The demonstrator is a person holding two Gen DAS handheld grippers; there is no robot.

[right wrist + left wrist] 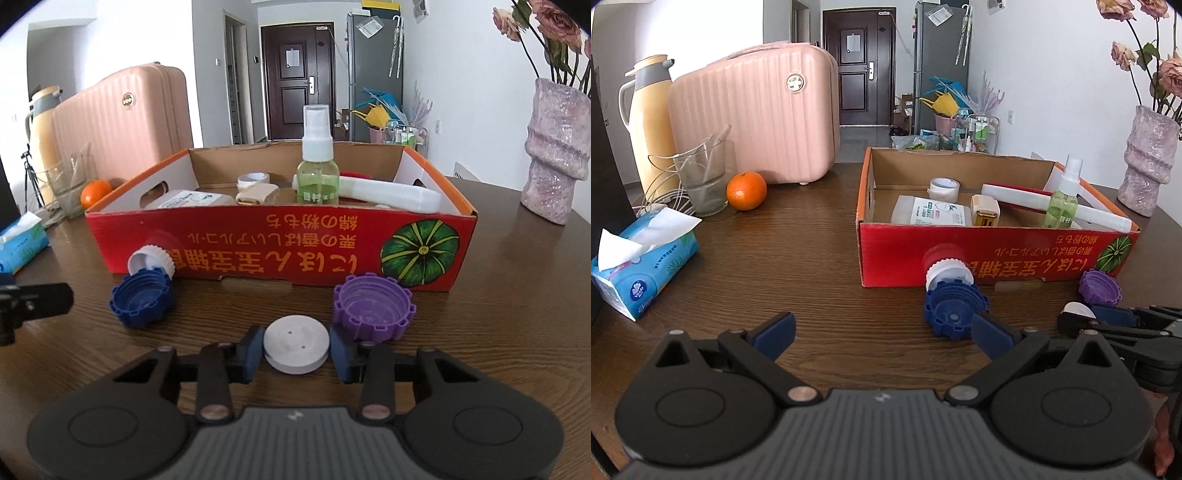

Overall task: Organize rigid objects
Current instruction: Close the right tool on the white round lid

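Observation:
On the brown table, a white disc (296, 344) lies between the blue pads of my right gripper (296, 352), which is shut on it. A purple ridged cap (373, 309) sits just beyond to the right, and a blue ridged cap (142, 301) to the left with a white ribbed cap (151, 260) behind it. All lie in front of a red cardboard box (258, 254) holding a green spray bottle (317, 173), a tape roll (253, 181) and white bottles. My left gripper (882, 321) stands open and empty. Its right finger (991, 334) is beside the blue cap (955, 310).
A pink hard case (757, 114), a yellow thermos (650, 122), a glass (701, 177) with cables and an orange (746, 191) stand at the back left. A tissue pack (639, 266) lies at the left edge. A pink vase (1145, 162) stands right of the box.

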